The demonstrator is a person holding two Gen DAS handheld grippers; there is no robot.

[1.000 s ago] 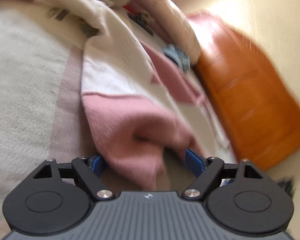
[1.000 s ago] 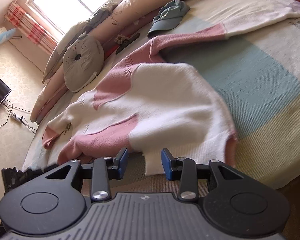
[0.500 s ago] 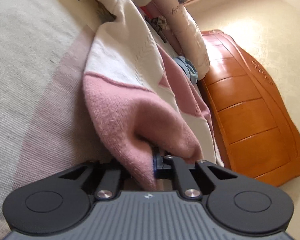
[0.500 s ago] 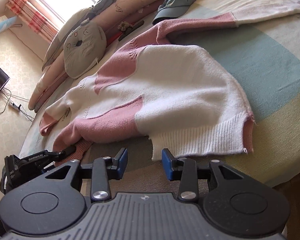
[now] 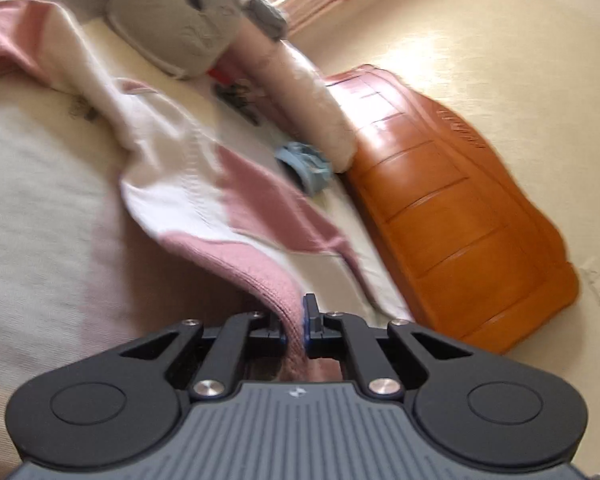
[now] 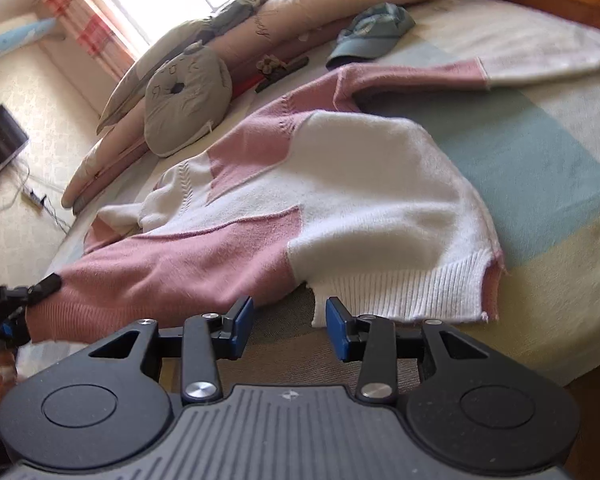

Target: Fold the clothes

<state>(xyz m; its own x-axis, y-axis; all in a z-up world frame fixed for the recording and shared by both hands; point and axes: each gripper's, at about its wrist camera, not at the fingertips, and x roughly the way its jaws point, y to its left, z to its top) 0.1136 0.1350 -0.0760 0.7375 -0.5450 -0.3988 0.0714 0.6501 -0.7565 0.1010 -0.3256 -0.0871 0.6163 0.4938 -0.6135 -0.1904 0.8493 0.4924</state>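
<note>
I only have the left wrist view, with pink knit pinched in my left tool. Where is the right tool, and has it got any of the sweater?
Observer: The right tool is open and holds nothing. The sweater lies just ahead of it on the bed.
Operator: Which part is nearest to it?
Observer: The corner of the white ribbed hem, just ahead of its right-hand jaw.
Operator: Does that view show my left tool?
Observer: Yes. The left tool is at the picture's left edge, clamped on the far corner of the pink hem.
</note>
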